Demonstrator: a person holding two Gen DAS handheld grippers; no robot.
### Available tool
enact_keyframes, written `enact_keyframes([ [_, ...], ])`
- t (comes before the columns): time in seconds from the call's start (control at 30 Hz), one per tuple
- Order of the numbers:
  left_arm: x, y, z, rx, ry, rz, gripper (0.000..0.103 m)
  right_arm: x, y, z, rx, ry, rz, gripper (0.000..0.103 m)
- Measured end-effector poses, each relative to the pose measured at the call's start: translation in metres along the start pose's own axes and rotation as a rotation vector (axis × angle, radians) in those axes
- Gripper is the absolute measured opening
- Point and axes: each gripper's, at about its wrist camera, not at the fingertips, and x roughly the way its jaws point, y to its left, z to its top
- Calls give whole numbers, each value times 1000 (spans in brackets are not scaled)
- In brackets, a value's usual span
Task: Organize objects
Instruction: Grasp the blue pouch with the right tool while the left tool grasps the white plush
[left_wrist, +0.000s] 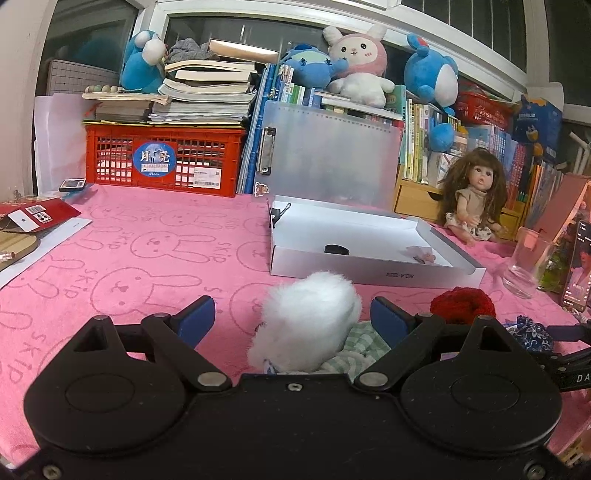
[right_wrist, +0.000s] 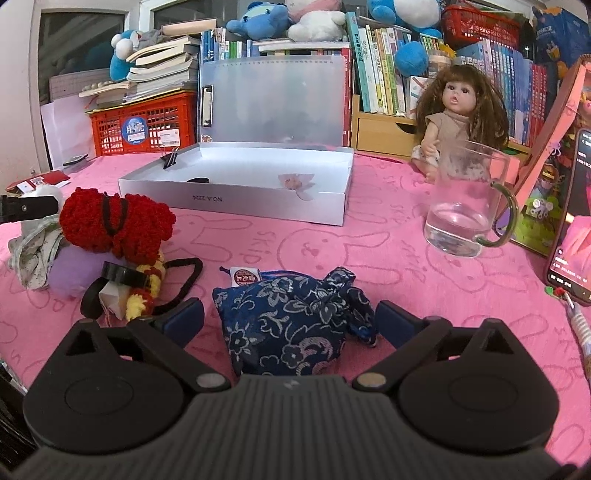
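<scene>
My left gripper (left_wrist: 293, 317) is open, its jaws on either side of a white fluffy pompom (left_wrist: 310, 317) that lies on green checked cloth (left_wrist: 364, 345). My right gripper (right_wrist: 290, 321) is open around a blue floral drawstring pouch (right_wrist: 291, 317) on the pink towel. A shallow white box (left_wrist: 369, 273) holds a black round item (left_wrist: 336, 249) and a small pink flower piece (left_wrist: 424, 255); it also shows in the right wrist view (right_wrist: 236, 201). A red knitted scrunchie (right_wrist: 114, 225) lies left of the pouch, with a black tape roll (right_wrist: 123, 275) and black hair ties (right_wrist: 184, 280).
A glass mug (right_wrist: 467, 199) with water stands at right, a phone (right_wrist: 570, 221) beyond it. A doll (right_wrist: 456, 110) sits at the back right. A red crate (left_wrist: 162, 158), clear folder (left_wrist: 332, 151), books and plush toys line the back. A purple pompom (right_wrist: 68, 277) lies left.
</scene>
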Motion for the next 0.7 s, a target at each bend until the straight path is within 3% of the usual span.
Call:
enact_keyframes([
  [0.27,7,10,-2,-71,27,-35,90,2,1,-2,-3,6,-5,103],
  [0.7,19,14,0,-131,50,-90,77,4,2,-4,-4,10,-8,103],
])
